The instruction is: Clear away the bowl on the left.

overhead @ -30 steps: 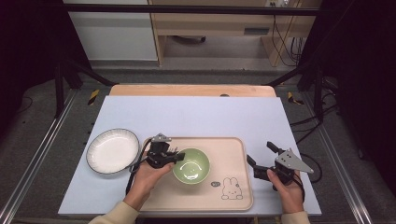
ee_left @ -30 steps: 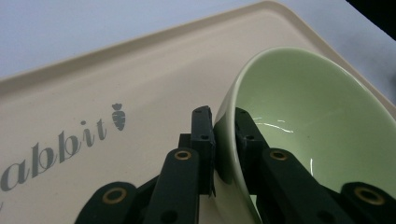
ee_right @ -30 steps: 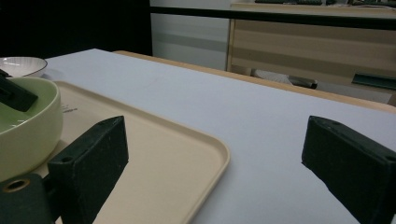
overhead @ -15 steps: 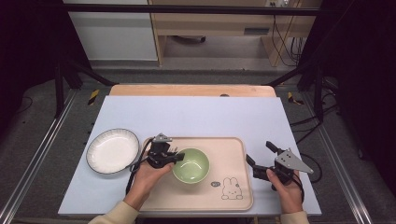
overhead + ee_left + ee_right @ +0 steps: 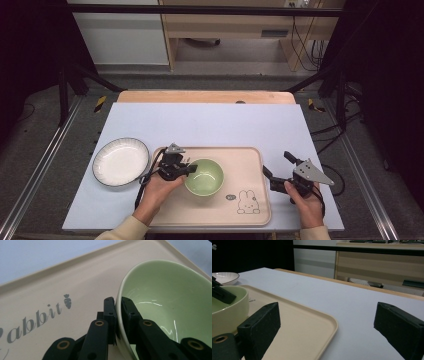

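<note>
A light green bowl (image 5: pixel 204 177) stands on the beige tray (image 5: pixel 250 165) with a rabbit print. My left gripper (image 5: pixel 186 170) is shut on the bowl's left rim; in the left gripper view the bowl (image 5: pixel 170 300) has its rim pinched at the left gripper (image 5: pixel 118 305), one jaw outside the wall and one inside. My right gripper (image 5: pixel 278 166) stands open at the tray's right edge, over the table. In the right gripper view the right gripper (image 5: pixel 327 322) has nothing between its wide jaws, and the bowl (image 5: pixel 227 310) sits at the far left.
A white plate (image 5: pixel 121 161) lies on the pale blue table cover (image 5: pixel 210 120) left of the tray. The wooden table edge (image 5: pixel 205 96) runs along the back. A cable trails from the right gripper off the table's right side.
</note>
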`<action>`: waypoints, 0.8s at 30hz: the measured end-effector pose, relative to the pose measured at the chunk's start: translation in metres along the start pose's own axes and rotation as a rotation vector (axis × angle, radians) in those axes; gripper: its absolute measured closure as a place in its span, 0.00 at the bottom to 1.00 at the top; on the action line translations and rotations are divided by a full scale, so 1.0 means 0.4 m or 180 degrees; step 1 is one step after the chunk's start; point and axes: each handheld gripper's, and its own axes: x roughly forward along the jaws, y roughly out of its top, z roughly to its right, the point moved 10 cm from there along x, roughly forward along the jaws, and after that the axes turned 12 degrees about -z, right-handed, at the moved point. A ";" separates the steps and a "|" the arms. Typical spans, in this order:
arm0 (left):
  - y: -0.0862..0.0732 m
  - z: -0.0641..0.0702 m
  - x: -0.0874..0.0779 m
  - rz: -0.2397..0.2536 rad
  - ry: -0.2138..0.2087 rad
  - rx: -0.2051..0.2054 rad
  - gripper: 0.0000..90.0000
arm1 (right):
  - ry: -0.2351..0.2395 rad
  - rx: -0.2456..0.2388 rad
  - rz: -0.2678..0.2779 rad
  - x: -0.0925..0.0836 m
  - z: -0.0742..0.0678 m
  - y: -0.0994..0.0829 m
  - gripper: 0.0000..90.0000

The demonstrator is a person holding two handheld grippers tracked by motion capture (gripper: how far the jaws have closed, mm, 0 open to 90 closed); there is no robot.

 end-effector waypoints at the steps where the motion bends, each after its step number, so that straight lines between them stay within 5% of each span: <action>1: 0.000 0.000 0.000 0.0002 0.0001 0.0004 0.92 | -0.0004 0.0001 0.0002 -0.001 0.001 0.000 0.08; 24: 0.000 0.001 0.001 0.0046 0.0094 0.0092 0.92 | 0.0015 0.0021 -0.0007 -0.003 0.004 -0.002 0.08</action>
